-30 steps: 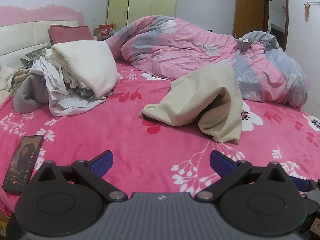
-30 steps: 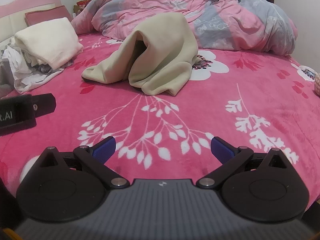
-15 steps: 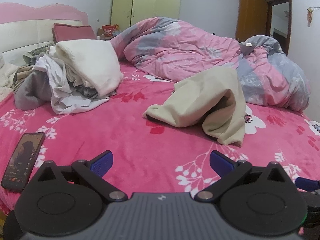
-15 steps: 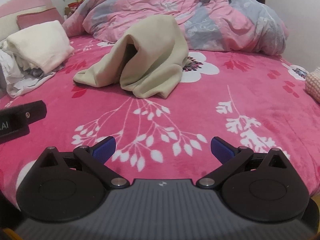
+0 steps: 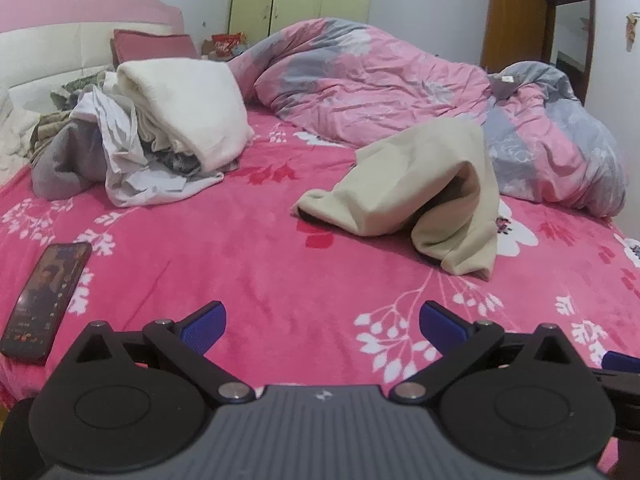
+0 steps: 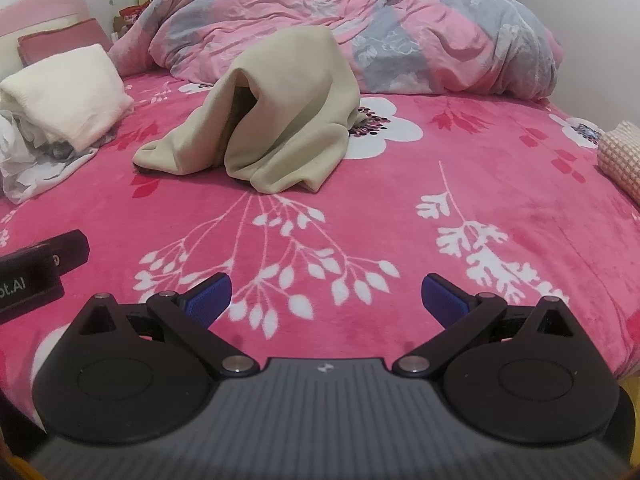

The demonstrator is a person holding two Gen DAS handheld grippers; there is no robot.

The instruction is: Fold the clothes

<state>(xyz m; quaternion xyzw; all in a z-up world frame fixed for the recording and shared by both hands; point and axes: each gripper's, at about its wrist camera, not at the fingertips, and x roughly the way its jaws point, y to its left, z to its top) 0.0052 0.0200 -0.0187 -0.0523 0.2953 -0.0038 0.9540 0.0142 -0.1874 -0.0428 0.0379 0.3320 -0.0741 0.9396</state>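
At centre frame, the beige garment [image 5: 420, 184] lies humped and unfolded on the pink bedspread [image 5: 260, 248], untouched. Both views have drawn slightly back and up from it over the last second. Left gripper [image 5: 322, 322] and right gripper [image 6: 326, 292] hover spread wide, empty, so folding hasn't begun. Clothes pile [image 5: 160, 132] waits upper left.

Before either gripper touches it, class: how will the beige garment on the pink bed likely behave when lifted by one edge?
The beige garment will probably sag limply: it already drapes in soft folds. It looks thick and fleecy, so likely grippy rather than slippery. Both the left gripper and right gripper are open and apart from it.
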